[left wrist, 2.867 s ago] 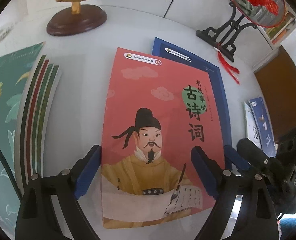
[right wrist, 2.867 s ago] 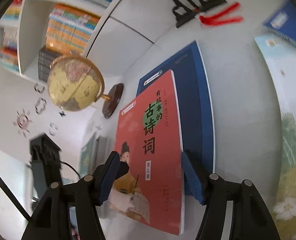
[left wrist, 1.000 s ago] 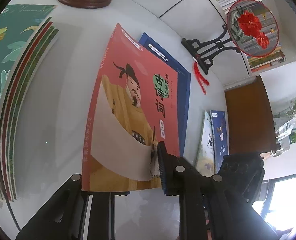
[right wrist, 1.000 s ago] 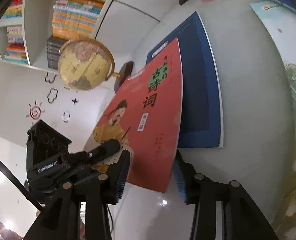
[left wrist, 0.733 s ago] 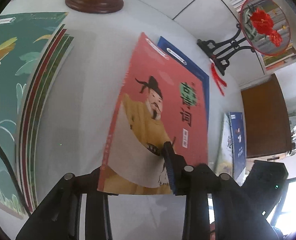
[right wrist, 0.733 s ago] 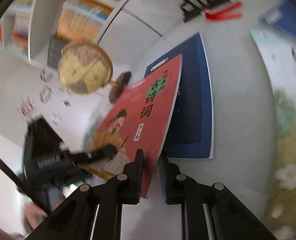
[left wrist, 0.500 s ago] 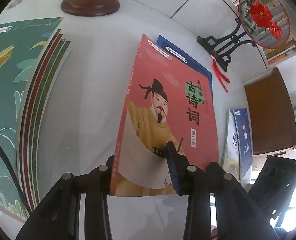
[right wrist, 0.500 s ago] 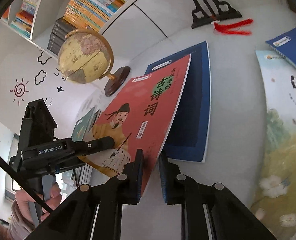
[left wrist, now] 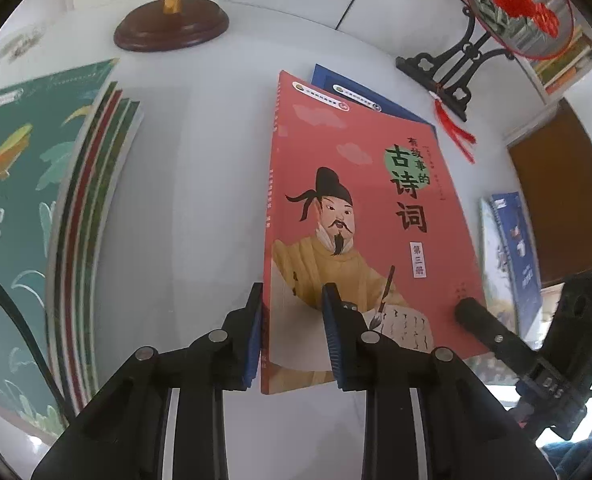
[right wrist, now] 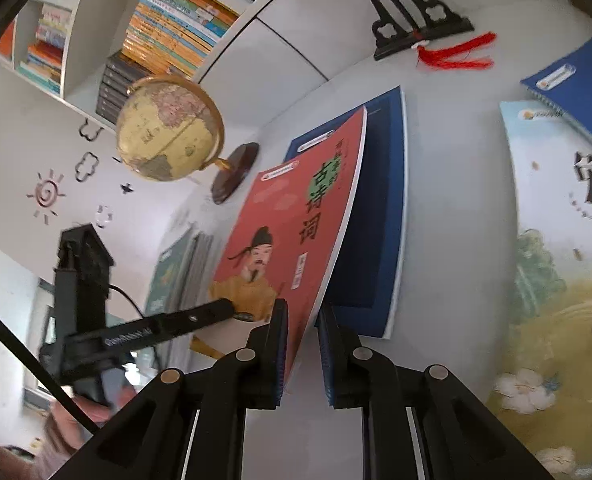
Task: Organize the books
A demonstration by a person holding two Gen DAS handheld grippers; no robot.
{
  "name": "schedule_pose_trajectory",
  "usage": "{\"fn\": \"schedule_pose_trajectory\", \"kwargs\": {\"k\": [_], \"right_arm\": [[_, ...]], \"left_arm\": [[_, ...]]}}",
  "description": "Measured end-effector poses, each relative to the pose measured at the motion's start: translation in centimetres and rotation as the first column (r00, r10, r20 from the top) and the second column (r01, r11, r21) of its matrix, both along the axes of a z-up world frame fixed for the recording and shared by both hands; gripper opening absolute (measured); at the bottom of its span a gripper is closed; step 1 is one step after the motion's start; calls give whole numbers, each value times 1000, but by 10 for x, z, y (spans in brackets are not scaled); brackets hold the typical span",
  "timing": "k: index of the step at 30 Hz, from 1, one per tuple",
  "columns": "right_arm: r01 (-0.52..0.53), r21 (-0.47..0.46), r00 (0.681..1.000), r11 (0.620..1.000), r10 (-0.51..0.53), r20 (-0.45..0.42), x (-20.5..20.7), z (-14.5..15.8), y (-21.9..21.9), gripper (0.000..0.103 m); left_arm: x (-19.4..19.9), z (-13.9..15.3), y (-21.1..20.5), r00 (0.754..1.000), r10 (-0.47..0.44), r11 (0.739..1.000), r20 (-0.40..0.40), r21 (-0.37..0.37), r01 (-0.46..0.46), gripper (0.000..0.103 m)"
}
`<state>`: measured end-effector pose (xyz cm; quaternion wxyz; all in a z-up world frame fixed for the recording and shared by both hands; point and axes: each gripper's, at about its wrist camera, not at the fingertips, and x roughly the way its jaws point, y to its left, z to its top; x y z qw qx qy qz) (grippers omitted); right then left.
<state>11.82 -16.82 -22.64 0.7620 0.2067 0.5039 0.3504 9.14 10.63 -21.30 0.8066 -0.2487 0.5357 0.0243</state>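
A red book (left wrist: 356, 200) with a poet on its cover lies over a dark blue book (left wrist: 360, 92) on the white table (left wrist: 199, 200). My left gripper (left wrist: 293, 332) straddles the red book's lower left corner at the spine. Its jaws are closing, with a gap still showing. My right gripper (right wrist: 302, 344) is shut on the red book's (right wrist: 296, 220) right edge and holds that side tilted up off the blue book (right wrist: 380, 220). A left finger (right wrist: 167, 330) reaches onto the cover in the right wrist view. A right finger (left wrist: 488, 332) shows at the cover's lower right.
A globe (left wrist: 171, 28) stands at the back left, and a black fan stand (left wrist: 456, 68) with a red tassel at the back right. A stack of green books (left wrist: 35, 220) lies to the left, picture books (right wrist: 556, 260) to the right. A bookshelf (right wrist: 167, 32) hangs behind. A person's hand (right wrist: 79, 412) holds the left gripper.
My right gripper closed on the red book's right edge and raised that side. My left gripper loosened from the bottom edge and shifted left to the spine corner.
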Motion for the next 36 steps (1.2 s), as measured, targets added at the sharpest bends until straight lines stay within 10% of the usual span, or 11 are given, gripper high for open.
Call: {"fn": "schedule_pose_trajectory", "kwargs": {"k": [6, 22, 36], "right_arm": [[14, -65, 999, 998, -11, 46, -2, 1, 8, 15], [-14, -323, 964, 946, 99, 248, -14, 26, 32, 15], [8, -354, 956, 935, 96, 276, -16, 36, 31, 15]], "left_arm": [[0, 9, -3, 998, -6, 998, 67, -69, 11, 24], [5, 25, -18, 994, -55, 998, 94, 43, 52, 24], [10, 17, -14, 996, -48, 999, 80, -21, 49, 24]]}}
